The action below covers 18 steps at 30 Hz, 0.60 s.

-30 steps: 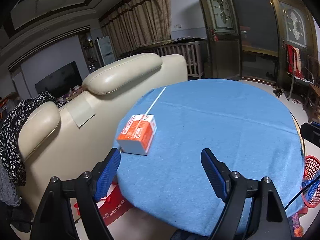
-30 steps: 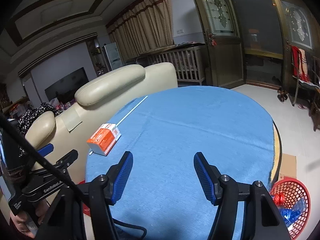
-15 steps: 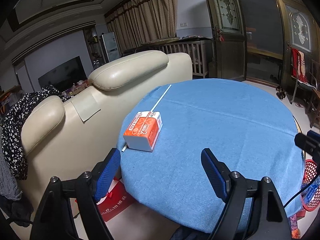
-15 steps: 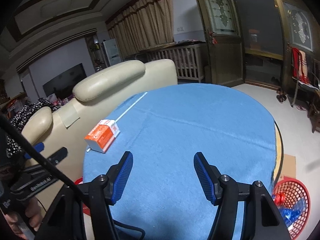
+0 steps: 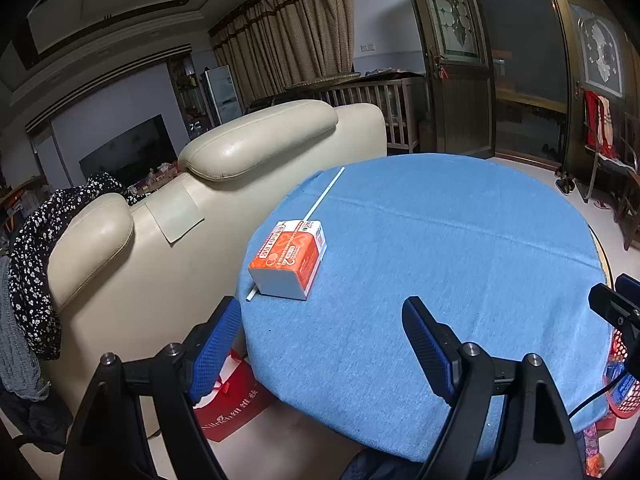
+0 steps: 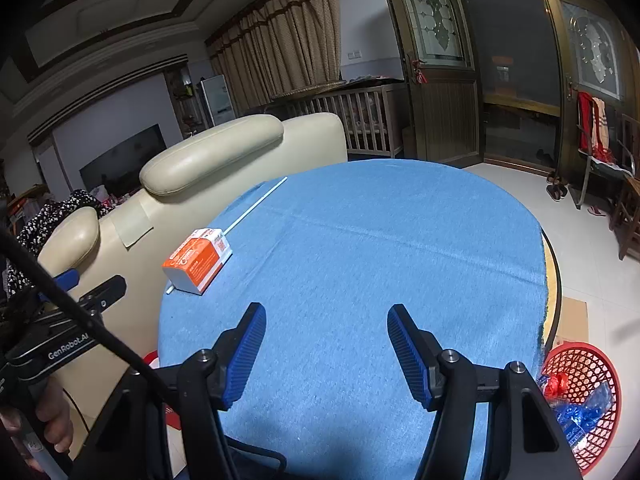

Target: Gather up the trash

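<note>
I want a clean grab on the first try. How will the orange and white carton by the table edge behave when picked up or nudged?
The carton lies flat on its broad face, so it probably slides on the blue cloth instead of rolling. It looks like thin card, likely light and crushable. A white stick runs under it and may shift.

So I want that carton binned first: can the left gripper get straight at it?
Probably yes. The orange carton lies ahead of the open left gripper on bare blue tablecloth; only the white straw under it is near.
</note>
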Motion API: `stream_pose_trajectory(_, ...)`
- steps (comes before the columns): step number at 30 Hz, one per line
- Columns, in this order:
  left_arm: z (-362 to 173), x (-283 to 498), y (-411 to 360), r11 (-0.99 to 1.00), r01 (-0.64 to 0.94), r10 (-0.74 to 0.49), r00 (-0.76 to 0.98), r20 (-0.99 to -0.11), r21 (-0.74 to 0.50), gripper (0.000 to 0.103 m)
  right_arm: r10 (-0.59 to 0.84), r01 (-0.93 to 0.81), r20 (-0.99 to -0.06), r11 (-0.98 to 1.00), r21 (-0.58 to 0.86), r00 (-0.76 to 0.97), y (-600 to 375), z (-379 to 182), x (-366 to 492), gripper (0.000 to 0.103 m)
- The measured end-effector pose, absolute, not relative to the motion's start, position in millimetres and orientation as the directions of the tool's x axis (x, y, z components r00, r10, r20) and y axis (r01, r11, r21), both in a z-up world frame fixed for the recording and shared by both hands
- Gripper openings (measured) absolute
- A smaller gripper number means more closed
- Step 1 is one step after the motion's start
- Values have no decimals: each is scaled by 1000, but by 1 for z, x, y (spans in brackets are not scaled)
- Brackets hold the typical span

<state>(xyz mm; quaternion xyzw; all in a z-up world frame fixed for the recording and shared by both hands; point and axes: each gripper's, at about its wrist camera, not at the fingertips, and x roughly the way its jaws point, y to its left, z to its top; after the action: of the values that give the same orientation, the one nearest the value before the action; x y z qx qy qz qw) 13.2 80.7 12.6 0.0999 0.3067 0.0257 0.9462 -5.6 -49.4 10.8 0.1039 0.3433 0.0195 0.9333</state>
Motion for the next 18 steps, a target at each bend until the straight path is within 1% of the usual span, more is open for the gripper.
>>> stream_pose_trajectory(18,10,11,78,976,19,111,810,-575,215,83,104,44,-631,976,214,769,-54,13,-12,67)
